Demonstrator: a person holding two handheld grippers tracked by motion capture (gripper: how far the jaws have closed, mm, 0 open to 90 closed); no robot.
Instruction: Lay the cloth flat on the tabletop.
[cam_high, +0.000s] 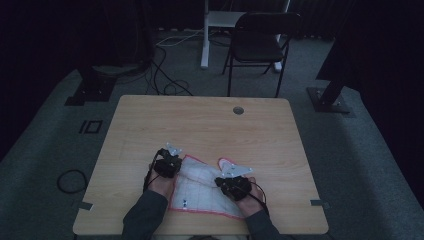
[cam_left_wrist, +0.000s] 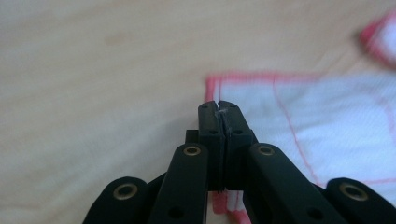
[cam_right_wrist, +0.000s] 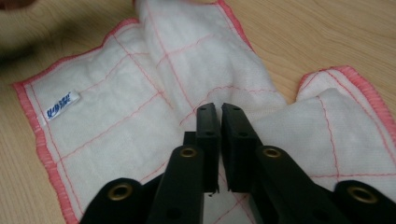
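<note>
Right tool (cam_right_wrist: 219, 109) view alone shows cloth (cam_right_wrist: 140, 93) label (cam_right_wrist: 62, 104).

A dim room with a pale wooden counter (cam_high: 210, 125) standing on grey carpet (cam_high: 350, 150).
A black folding chair (cam_high: 260, 42) is sitting beyond the counter beside a white desk leg (cam_high: 205, 35); cables (cam_high: 165, 80) are trailing across the floor, and dark curtains (cam_high: 50, 35) are hanging behind.
</note>
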